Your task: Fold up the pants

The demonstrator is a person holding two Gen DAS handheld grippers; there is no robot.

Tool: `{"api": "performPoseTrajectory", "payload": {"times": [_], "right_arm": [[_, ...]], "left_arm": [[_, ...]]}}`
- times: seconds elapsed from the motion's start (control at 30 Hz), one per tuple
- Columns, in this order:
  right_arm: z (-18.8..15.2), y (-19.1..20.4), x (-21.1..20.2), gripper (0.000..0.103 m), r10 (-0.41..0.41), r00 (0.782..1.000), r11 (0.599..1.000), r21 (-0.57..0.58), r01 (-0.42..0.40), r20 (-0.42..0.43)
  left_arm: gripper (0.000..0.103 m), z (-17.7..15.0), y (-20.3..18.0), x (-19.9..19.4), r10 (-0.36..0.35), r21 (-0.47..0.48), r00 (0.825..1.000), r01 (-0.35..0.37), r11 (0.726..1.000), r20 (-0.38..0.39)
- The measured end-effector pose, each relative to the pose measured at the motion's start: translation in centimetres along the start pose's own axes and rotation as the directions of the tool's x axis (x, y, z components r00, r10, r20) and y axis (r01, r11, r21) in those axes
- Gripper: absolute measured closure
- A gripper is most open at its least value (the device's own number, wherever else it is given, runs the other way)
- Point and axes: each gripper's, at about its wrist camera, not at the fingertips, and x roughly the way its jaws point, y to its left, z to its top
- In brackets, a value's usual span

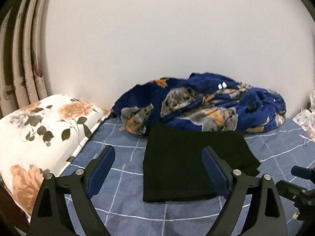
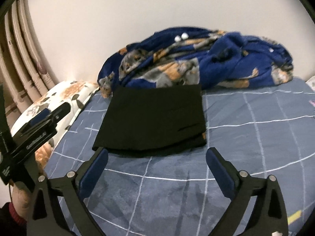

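The black pants [image 1: 177, 163] lie folded into a flat rectangle on the blue checked bed sheet [image 1: 122, 177]. They also show in the right wrist view [image 2: 151, 118]. My left gripper [image 1: 158, 151] is open and empty, above the sheet, with its right finger over the pants' near part. My right gripper [image 2: 157, 153] is open and empty, just short of the pants' near edge. The right gripper's tip shows at the right edge of the left wrist view [image 1: 301, 171]. The left gripper's body shows at the left of the right wrist view [image 2: 39, 122].
A crumpled blue blanket with dog prints [image 1: 206, 106] lies against the wall behind the pants; it also shows in the right wrist view [image 2: 196, 63]. A white floral pillow [image 1: 39, 129] sits at the left. Curtains [image 1: 23, 59] hang at the far left.
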Motion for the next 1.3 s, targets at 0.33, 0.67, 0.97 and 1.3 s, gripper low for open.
{"api": "performPoseTrajectory", "payload": {"times": [0.33, 0.67, 0.97, 1.3], "right_arm": [[-0.2, 1.7, -4.5, 0.0, -0.009, 0.998, 1.0, -0.009, 0.01, 0.062], [0.0, 3.5, -8.2, 0.0, 0.018, 0.994, 0.999, -0.049, -0.013, 0.107], [0.5, 4.7, -10.5, 0.0, 0.019, 0.988, 0.997, -0.078, -0.007, 0.154], [-0.6, 3.7, -9.6, 0.0, -0.034, 0.991, 0.999, -0.024, 0.037, 0.132]], "left_arm": [[0.002, 1.8, -0.1, -7.0, 0.068, 0.037, 0.99, -0.073, 0.997, 0.121], [0.0, 4.2, 1.6, -13.1, 0.098, -0.051, 0.977, -0.09, 0.995, 0.188], [0.0, 5.2, 0.1, -15.9, 0.004, 0.019, 0.976, -0.008, 1.0, 0.219], [0.0, 2.8, -0.3, -13.2, -0.016, 0.026, 0.99, 0.012, 1.0, 0.141]]}}
